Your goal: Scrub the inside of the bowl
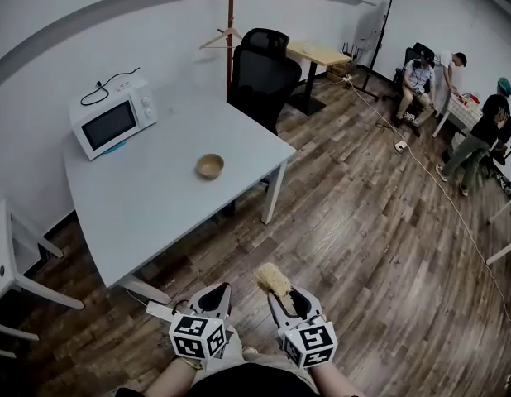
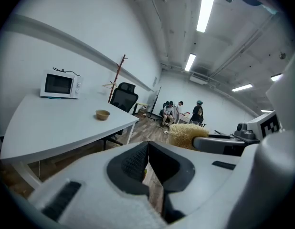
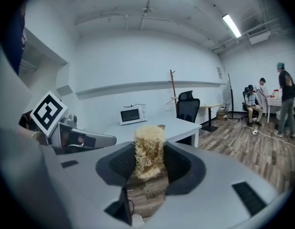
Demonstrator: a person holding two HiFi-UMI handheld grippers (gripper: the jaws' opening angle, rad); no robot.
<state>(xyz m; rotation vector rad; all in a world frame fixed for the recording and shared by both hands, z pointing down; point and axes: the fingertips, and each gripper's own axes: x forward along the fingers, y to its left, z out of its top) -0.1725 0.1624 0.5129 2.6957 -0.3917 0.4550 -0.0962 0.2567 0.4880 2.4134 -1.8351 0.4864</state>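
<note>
A small tan bowl (image 1: pixel 210 166) stands on the white table (image 1: pixel 156 213), far ahead of both grippers; it also shows in the left gripper view as the bowl (image 2: pixel 103 114). My right gripper (image 1: pixel 282 291) is shut on a straw-coloured fibrous scrubber (image 1: pixel 272 280), which sticks up between its pads as the scrubber (image 3: pixel 149 150). My left gripper (image 1: pixel 224 296) is shut with nothing in it; its pads meet at the left gripper (image 2: pixel 147 162). Both grippers hang low over the wooden floor, near my body, off the table's near corner.
A white microwave (image 1: pixel 113 117) sits at the table's back left. A black office chair (image 1: pixel 260 77) and a coat stand (image 1: pixel 231 31) are behind the table. Several people (image 1: pixel 454 98) are at the far right, with a cable (image 1: pixel 429 172) across the floor. Another white table's edge (image 1: pixel 3 263) is at left.
</note>
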